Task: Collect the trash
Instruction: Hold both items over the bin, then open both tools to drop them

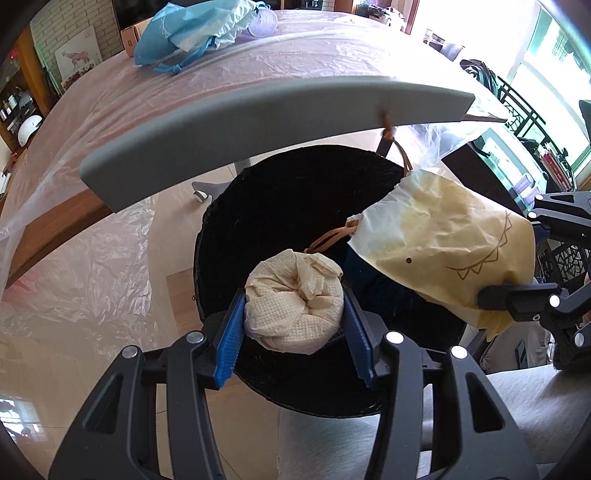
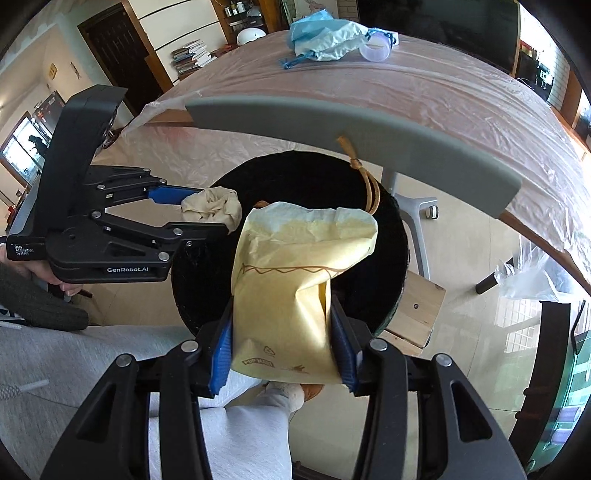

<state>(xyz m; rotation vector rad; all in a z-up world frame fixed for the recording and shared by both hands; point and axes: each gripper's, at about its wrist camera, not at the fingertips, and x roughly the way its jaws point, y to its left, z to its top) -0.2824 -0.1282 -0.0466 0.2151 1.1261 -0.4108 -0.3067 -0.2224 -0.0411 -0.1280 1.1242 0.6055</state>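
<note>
A crumpled wad of beige paper towel (image 1: 295,299) is pinched between the blue pads of the left gripper (image 1: 293,325), directly above the open mouth of a round black bin (image 1: 280,192). Just beside it, a yellow paper bag (image 2: 291,291) printed with a zigzag line is clamped between the pads of the right gripper (image 2: 282,343), its upper end hanging over the same opening. Neither pair of jaws is spread wide; each is closed only as far as its load allows. The bin's dark interior is seen beneath both items, and its rim is left clear around them. A tan cord (image 2: 369,184) is seen above the bin's far rim, hanging from the grey edge (image 1: 258,129) of a table covered in thin clear plastic sheet (image 1: 110,118). Far back on the table, well apart from the bin, a blue drawstring bag (image 1: 192,31) and a pale purple cup (image 2: 376,50) are seen. Bare tiled floor (image 2: 454,347) lies around the bin.
</note>
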